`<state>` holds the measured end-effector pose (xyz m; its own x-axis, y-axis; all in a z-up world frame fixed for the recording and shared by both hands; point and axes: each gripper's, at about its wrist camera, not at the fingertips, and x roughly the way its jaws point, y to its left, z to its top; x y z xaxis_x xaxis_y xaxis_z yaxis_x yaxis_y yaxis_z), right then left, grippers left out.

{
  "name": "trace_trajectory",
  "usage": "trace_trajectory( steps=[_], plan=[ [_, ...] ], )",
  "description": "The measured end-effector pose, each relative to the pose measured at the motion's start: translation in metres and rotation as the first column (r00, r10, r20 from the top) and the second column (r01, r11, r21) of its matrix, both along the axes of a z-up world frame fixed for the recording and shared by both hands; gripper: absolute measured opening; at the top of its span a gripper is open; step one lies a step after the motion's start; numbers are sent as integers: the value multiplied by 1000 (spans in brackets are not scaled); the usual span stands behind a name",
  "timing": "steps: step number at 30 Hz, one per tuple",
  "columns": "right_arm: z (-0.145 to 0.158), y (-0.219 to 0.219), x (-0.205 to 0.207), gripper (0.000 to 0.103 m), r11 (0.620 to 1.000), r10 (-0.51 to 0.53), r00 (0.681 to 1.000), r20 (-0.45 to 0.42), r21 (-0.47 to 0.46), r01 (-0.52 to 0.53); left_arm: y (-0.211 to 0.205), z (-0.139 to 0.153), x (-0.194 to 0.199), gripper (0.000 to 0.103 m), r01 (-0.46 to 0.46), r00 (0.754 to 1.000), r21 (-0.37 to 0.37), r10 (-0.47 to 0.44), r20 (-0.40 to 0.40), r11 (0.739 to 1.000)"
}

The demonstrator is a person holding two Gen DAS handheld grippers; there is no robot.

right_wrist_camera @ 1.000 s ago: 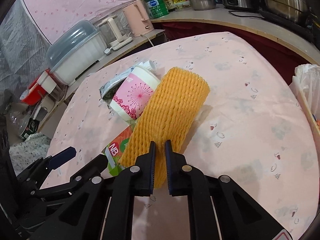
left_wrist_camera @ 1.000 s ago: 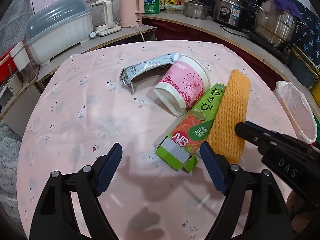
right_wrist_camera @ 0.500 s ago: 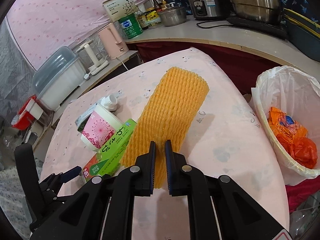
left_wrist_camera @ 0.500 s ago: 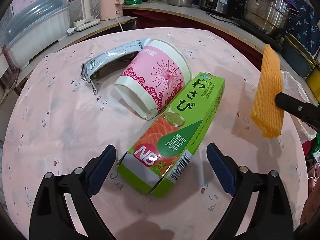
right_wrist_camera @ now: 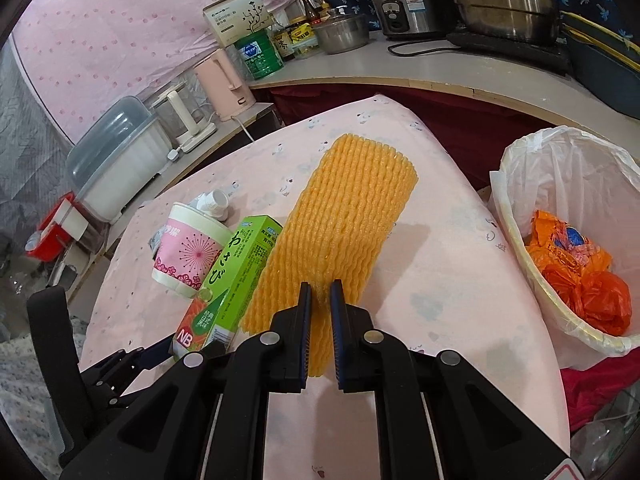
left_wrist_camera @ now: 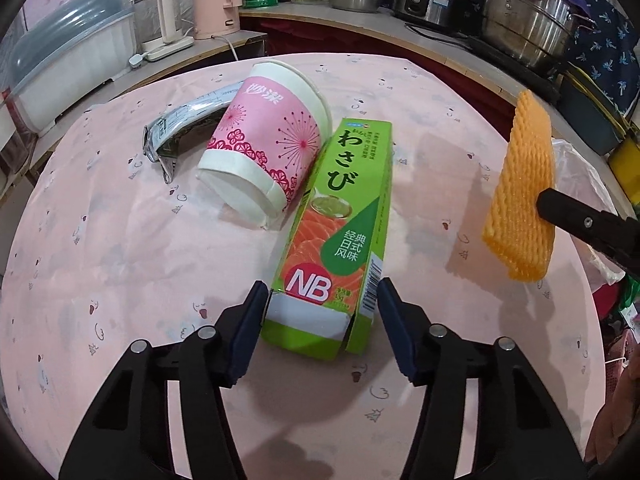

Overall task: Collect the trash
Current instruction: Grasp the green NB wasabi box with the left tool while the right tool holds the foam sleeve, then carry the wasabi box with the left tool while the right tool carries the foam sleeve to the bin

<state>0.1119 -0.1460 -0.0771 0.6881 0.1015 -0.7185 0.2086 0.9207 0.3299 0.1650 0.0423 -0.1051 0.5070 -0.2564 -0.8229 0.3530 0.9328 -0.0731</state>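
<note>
- The right claw (right_wrist_camera: 320,312) is clenched on the near end of an orange foam net sleeve (right_wrist_camera: 344,220), its two blue-padded fingers (right_wrist_camera: 305,320) pressed close together with only the foam between them.
- In the left wrist view the sleeve hangs clear of the desk (left_wrist_camera: 120,280), above its right edge, casting a shadow on the pink cloth below it.
- The left claw (left_wrist_camera: 320,320) is released and spread wide, one finger on each side of the near, open end of a green wasabi box (left_wrist_camera: 340,220). Its left finger (left_wrist_camera: 248,320) sits right at the box's corner flap; its right finger stands just beside the barcode side. Whether either pad is touching the cardboard, I cannot tell.
- The box lies flat near the middle of the desk, its long axis running away from the left claw.
- A pink-and-white paper cup (left_wrist_camera: 268,152) lies on its side, touching the box's left flank.
- A crumpled silver wrapper (left_wrist_camera: 180,128) lies beyond the cup, toward the desk's far left edge.
- A bin lined with a white bag (right_wrist_camera: 568,200) stands just off the desk's right edge, with orange plastic waste (right_wrist_camera: 576,272) inside.
</note>
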Motion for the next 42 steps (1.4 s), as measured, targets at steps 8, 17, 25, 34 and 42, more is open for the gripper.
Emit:
trace_trajectory(
  steps=[8,17,25,34,42],
  plan=[
    [9,-14,-19,9,1000,-23,999,24,6,22,-12,15,-17,29,4,1000,-42,-5,-2,999],
    [12,-31,-31,9,999,-44,998,39,16,44,-16,8,-8,70,-45,998,-43,43,-55,998],
    [8,-46,-24,9,998,-67,997,31,21,67,-35,-5,21,70,-42,997,-1,42,-69,999],
    [3,-53,-17,9,997,-69,997,19,27,68,-51,-3,23,52,-16,999,23,17,-36,1000],
    [10,-59,-26,9,997,-75,996,44,35,74,-66,16,4,52,6,1000,6,-6,0,1000]
  ],
)
